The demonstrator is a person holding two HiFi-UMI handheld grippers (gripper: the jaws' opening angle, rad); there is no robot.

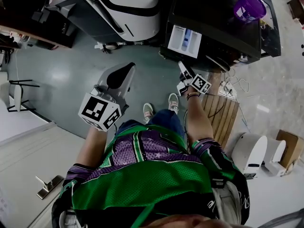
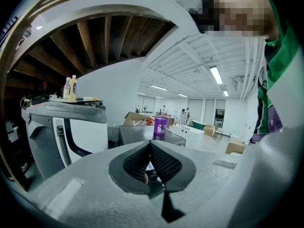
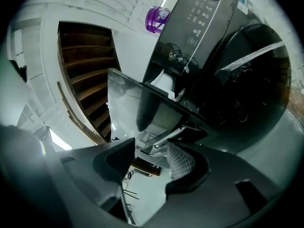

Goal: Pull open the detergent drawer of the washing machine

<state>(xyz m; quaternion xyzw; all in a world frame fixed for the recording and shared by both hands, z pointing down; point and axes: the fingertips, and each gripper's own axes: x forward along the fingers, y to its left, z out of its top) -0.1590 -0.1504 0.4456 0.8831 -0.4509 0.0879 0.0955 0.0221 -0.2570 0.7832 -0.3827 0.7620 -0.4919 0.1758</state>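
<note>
your right gripper [image 1: 184, 76] just in front of the washing machine [image 1: 213, 18], jaws spread wide, nothing in them, detergent drawer [image 1: 185, 40] already sticking out, your left gripper [image 1: 124, 71] hanging back, jaws pinched together, empty

Nothing really legible here tbh.
- left marker cube [image 1: 99, 112], right marker cube [image 1: 200, 83]: black-and-white square patterns, no letters
- washing machine control panel [image 3: 199, 14]: pale icons, too small to read
- bottles [image 2: 70, 88] on top of other machine: labels blurred
- sleeve print [image 1: 213, 204]: creased, unreadable
</note>
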